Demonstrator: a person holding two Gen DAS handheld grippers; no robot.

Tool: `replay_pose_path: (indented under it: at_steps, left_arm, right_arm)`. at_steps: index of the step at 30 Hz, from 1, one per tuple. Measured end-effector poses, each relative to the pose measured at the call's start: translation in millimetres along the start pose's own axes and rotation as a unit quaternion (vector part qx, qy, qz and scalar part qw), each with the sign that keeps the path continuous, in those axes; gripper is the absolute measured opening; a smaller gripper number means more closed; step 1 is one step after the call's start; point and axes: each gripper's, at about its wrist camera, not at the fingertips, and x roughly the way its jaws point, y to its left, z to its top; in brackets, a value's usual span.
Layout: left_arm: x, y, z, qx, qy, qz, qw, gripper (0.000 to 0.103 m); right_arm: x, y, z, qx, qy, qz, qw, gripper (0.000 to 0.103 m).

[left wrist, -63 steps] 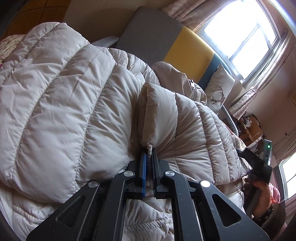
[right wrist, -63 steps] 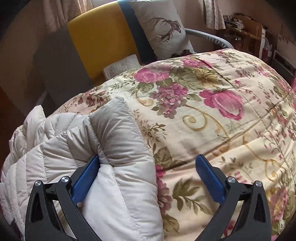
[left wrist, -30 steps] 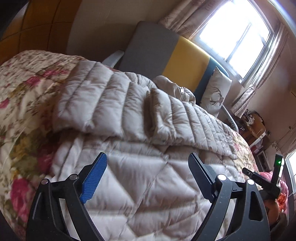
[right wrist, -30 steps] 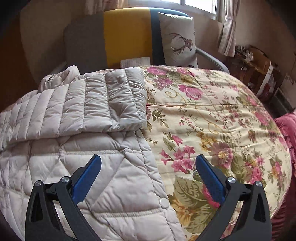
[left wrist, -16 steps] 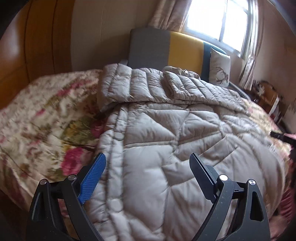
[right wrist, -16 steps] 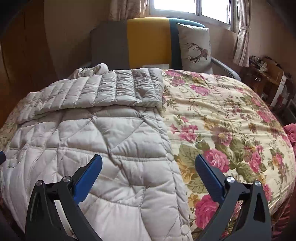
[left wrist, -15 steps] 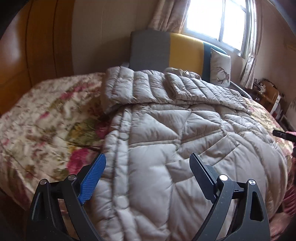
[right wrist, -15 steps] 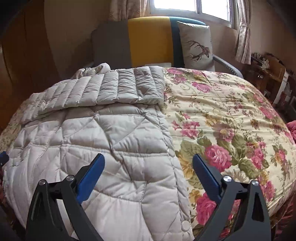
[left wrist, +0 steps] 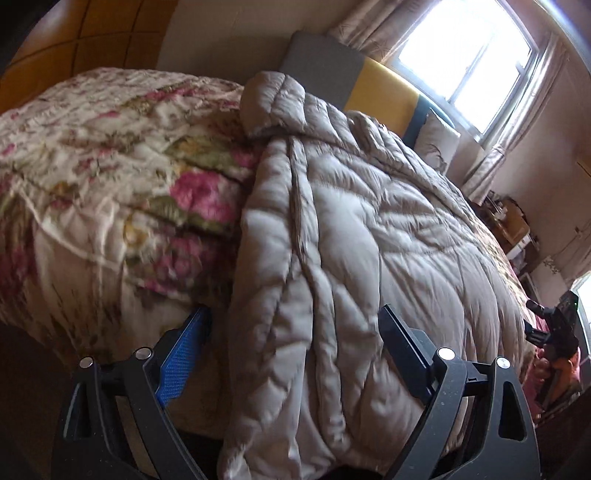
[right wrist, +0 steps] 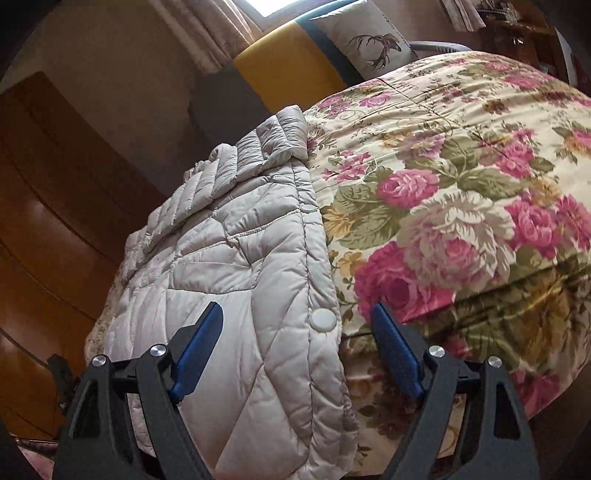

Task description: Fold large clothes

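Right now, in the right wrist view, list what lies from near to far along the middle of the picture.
Right claw with its jaws open → beige quilted coat's snap-button edge → the coat's folded sleeve → yellow headboard panel → curtain.

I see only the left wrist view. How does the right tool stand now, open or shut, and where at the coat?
Observer: The right tool is open. One finger is over the coat and the other over the floral quilt, with the coat's side edge between them.
Operator: What kind of edge is that one?
Observer: It is the edge with round snap buttons, and one button sits just ahead of the tool.
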Motion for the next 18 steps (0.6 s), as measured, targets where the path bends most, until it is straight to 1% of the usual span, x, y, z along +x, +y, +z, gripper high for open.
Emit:
replay_pose_path:
  at_steps: [3,4,6,7,9,12,14,15,16,17,18]
  left_arm:
    - [4,7,-14,-0.021,0.028,-0.037,0.9987,0.091]
    - [5,9,-16,-0.030,0.031,-0.049,0.9979,0.090]
    - [5,15,-20,-0.048,0.037,-0.072,0.9955,0.090]
    - [5,18,-23,-0.058,0.041,-0.091,0.9934,0.090]
    - [9,21,-26,-0.069,0.055,-0.112,0.9898,0.090]
    - [16,15,-32,-0.069,0.078,-0.133,0.9856,0.086]
    - [17,6,-33,-0.063,0.086,-0.161,0.9811,0.077]
    - [17,1,-34,-0.063,0.090,-0.178,0.9779,0.077]
    - [18,-5,-37,-0.061,0.095,-0.194,0.9745,0.070]
    - [20,-11,-39,-0.059,0.103,-0.201,0.9724,0.059]
    - [23,-15,-42,-0.060,0.113,-0.207,0.9700,0.053]
  right_arm:
    - [-5,-12,-11,0.038,0.002,0.058,0.998,0.082]
    - [-4,-14,-15,0.049,0.008,0.078,0.996,0.082]
    - [1,-16,-25,0.065,0.034,0.118,0.990,0.081]
    - [3,-15,-30,0.063,0.042,0.128,0.989,0.081]
    - [3,-12,-37,0.048,0.041,0.134,0.989,0.081]
    - [6,-15,-40,0.076,0.040,0.173,0.981,0.081]
    - [6,-16,-40,0.090,0.037,0.195,0.976,0.081]
    - [7,-16,-40,0.094,0.036,0.204,0.974,0.081]
    - [7,-17,-40,0.095,0.038,0.210,0.972,0.081]
    - [9,-16,-41,0.091,0.043,0.208,0.973,0.081]
    - [12,-14,-42,0.085,0.049,0.204,0.974,0.079]
